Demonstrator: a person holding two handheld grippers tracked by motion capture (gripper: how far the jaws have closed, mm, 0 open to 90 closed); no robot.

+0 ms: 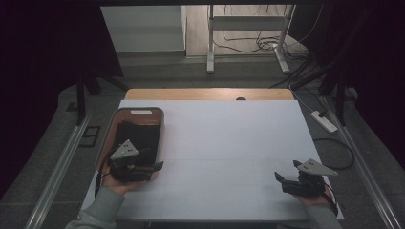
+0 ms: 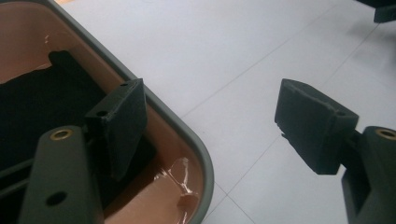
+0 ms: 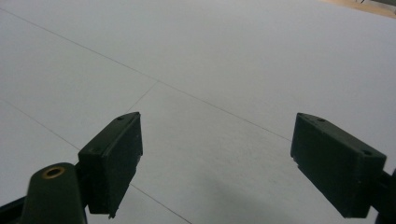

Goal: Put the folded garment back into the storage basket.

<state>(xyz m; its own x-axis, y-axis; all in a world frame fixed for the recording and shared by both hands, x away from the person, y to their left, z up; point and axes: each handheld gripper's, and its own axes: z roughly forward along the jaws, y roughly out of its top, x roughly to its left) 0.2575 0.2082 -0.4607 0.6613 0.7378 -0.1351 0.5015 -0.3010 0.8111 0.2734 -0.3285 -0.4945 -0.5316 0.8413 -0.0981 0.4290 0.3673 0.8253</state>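
**Two spread grippers at the near edge, one astride a tray rim**

The white tabletop (image 1: 219, 138) carries a salmon-coloured tray with a grey rim (image 1: 161, 125) at about 9 o'clock from its centre. A black fabric item (image 1: 138, 136) lies inside the tray, covering most of its floor.

The left gripper (image 1: 157, 166), held in the person's left hand (image 1: 117, 183), sits at about 8 o'clock, at the tray's near right corner. In the left gripper view its fingers (image 2: 123, 126) are spread wide and hold nothing: one finger hangs inside the tray above the black fabric (image 2: 42, 100), the other is outside over bare tabletop, with the tray's rim (image 2: 187, 135) running between them. Whether the inner finger touches the fabric cannot be told.

The right gripper (image 1: 284, 179), in the right hand (image 1: 313, 198), is at about 4 o'clock, well apart from the tray. In the right gripper view its fingers (image 3: 114, 161) are also spread wide, empty, over plain white tabletop (image 3: 210, 70) crossed by thin seam lines.

Beyond the tabletop's far edge, at 12 o'clock, a white metal stand (image 1: 248, 24) and loose cables (image 1: 267, 45) rest on the floor.
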